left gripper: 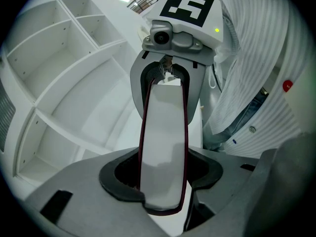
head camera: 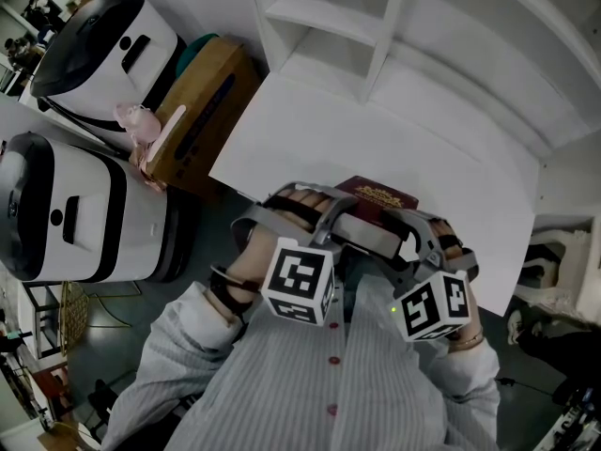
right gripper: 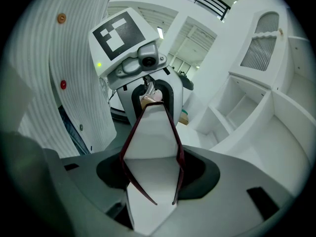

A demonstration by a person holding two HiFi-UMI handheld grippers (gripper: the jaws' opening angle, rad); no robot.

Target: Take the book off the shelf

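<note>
Fingers (left gripper: 74, 196), both pairs, tight on book (left gripper: 163, 142)

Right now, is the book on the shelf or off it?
Off: left gripper and right gripper each clamp an end of the book, clear of the shelf.

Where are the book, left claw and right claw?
book (head camera: 377, 195), head view, on its dark red cover.
left claw (left gripper: 163, 181), left gripper view, midway between its jaws, shut on the book.
right claw (right gripper: 153, 181), right gripper view, midway between its jaws, shut on the book.
</note>
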